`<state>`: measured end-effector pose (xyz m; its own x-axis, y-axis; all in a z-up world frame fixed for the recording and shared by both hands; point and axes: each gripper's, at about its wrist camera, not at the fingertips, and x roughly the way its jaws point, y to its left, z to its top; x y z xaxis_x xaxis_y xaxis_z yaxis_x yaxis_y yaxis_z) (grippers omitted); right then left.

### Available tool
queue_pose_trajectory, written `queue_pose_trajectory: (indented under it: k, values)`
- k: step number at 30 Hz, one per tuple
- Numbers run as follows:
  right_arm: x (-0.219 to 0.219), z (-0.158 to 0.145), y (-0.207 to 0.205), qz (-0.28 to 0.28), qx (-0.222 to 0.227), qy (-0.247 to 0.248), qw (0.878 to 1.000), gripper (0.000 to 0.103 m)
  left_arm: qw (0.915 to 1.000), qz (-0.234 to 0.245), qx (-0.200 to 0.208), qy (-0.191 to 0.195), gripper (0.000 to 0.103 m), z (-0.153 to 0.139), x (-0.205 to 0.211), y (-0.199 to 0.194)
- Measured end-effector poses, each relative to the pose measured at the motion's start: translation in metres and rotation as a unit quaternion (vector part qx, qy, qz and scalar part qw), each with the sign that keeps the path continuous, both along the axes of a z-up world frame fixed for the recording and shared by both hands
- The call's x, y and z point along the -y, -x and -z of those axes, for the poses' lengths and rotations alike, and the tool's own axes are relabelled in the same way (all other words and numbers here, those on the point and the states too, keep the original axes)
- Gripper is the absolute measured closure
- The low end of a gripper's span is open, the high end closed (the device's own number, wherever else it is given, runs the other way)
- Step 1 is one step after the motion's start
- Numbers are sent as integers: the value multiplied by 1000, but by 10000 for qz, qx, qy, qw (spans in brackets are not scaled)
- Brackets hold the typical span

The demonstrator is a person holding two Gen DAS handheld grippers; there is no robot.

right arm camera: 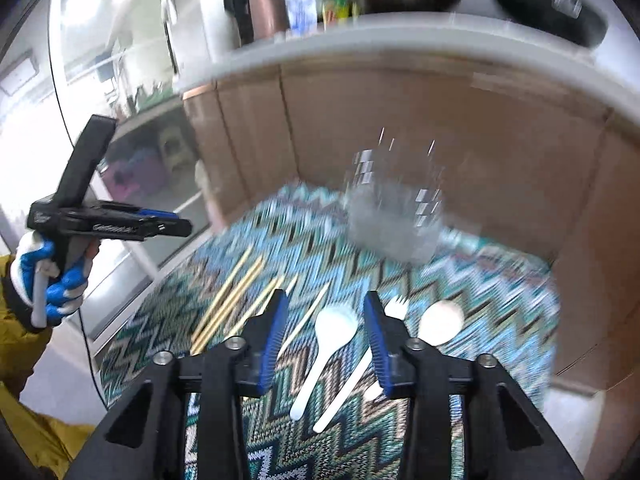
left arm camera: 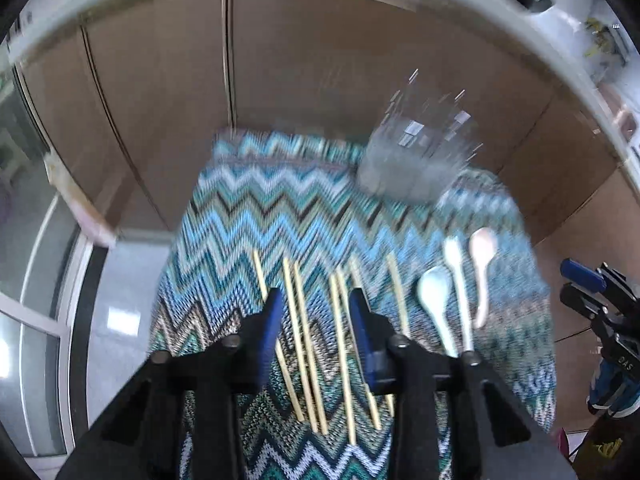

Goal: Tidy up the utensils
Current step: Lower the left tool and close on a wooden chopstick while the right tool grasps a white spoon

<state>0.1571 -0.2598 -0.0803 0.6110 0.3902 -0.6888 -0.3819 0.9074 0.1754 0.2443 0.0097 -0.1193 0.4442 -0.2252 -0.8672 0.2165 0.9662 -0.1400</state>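
Left wrist view is pretty blurry, but the left gripper (left arm camera: 316, 300) hangs over the chopsticks (left arm camera: 304, 344) lying on a zigzag-patterned cloth (left arm camera: 248, 216), jaws partly apart with nothing clamped. Right wrist view shows the right gripper (right arm camera: 326, 306) over the white spoon (right arm camera: 328, 344), jaws also apart and holding nothing. A white fork (right arm camera: 396, 308) and a cream spoon (right arm camera: 442, 322) lie just beside it. A clear glass holder (right arm camera: 394, 220) stands at the cloth's far end.

A zigzag-patterned cloth (left arm camera: 280, 208) in blues and greens lies spread below brown cabinet doors (left arm camera: 168, 92); a copper tumbler (right arm camera: 267, 10) stands on the white table (right arm camera: 360, 46) above.
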Motion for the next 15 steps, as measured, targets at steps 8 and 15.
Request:
queue_pose_trajectory:
  k: [8, 15]
  values:
    - [5, 72, -50, -301, -862, -163, 9957, 75, 9962, -130, -852, -92, 84, 68, -2, -47]
    - [12, 108, -79, -407, -1279, -355, 9903, 75, 9925, -179, -1204, -144, 85, 97, 5, -64]
